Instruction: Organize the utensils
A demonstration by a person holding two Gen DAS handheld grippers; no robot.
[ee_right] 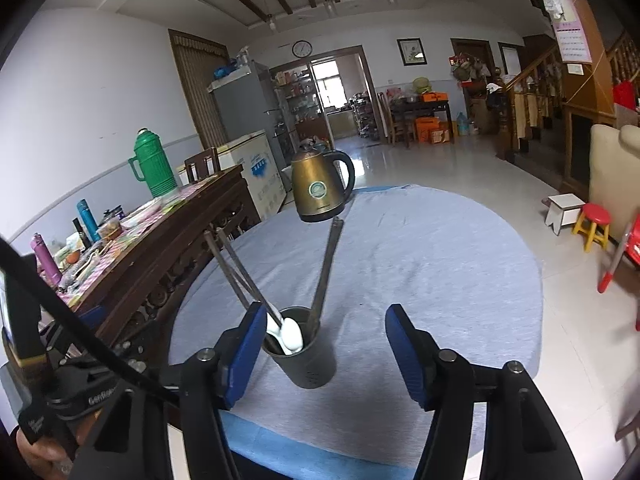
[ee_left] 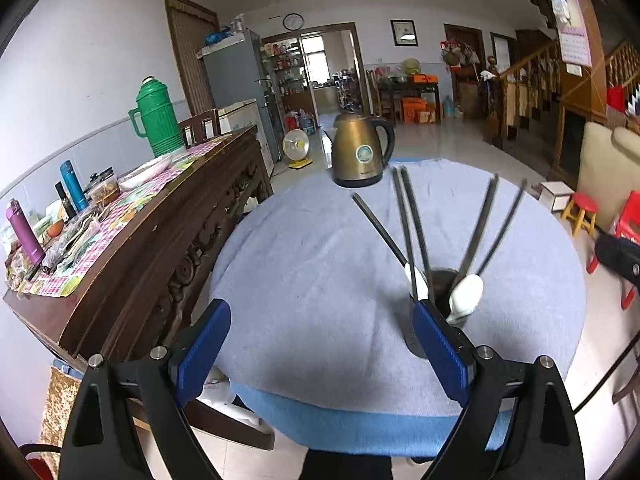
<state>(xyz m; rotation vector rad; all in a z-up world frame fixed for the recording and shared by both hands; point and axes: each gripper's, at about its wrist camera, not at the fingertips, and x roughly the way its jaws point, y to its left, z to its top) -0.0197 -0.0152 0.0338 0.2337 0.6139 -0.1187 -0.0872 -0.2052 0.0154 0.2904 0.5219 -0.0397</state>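
Note:
A dark grey utensil cup (ee_right: 310, 356) stands on the blue-clothed round table (ee_right: 420, 272). It holds several long dark-handled utensils (ee_right: 326, 268) and white spoons (ee_right: 291, 335), handles leaning outward. In the left wrist view the cup (ee_left: 446, 292) is partly hidden behind my right finger, with a white spoon (ee_left: 466, 296) and fanned handles (ee_left: 408, 220). My left gripper (ee_left: 322, 344) is open and empty, just left of the cup. My right gripper (ee_right: 326, 356) is open and empty, with the cup between its fingers, nearer the left one.
A brass electric kettle (ee_left: 362, 152) stands at the table's far side. A wooden sideboard (ee_left: 152, 216) to the left carries a green thermos (ee_left: 156, 118), bottles and dishes. Small stools (ee_right: 592, 224) and a sofa are on the floor to the right.

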